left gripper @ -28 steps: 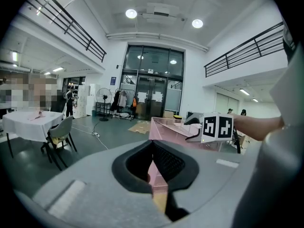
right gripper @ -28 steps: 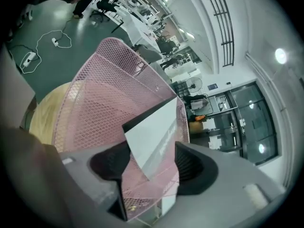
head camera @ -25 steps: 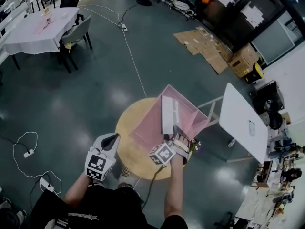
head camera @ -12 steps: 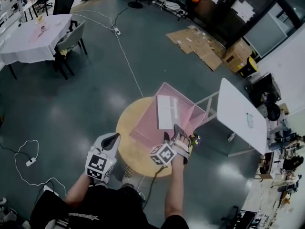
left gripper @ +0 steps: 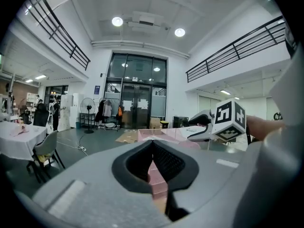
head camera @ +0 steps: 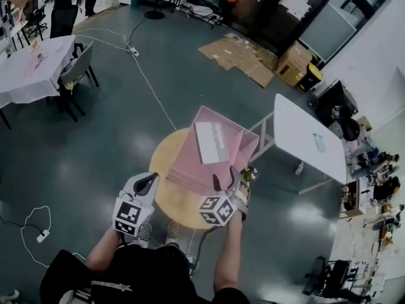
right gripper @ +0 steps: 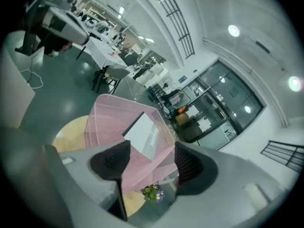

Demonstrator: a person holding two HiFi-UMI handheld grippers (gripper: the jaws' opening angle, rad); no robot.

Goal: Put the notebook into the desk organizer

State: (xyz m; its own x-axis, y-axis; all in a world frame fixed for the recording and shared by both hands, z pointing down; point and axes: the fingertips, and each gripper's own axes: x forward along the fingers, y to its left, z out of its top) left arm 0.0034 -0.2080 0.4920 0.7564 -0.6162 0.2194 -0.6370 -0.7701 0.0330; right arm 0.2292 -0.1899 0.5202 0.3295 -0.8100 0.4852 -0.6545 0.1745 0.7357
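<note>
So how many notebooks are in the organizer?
1: the white notebook sits inside the pink mesh desk organizer on the round table. The dividers may hide another.

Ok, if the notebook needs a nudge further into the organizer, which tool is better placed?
Right, probably. The right tool hangs open at the near edge of the organizer, facing the notebook lying inside. The left tool is shut, off to the organizer's left.

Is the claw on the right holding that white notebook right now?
No, the right gripper has its jaws apart with nothing between them, and the notebook lies inside the pink organizer.
</note>
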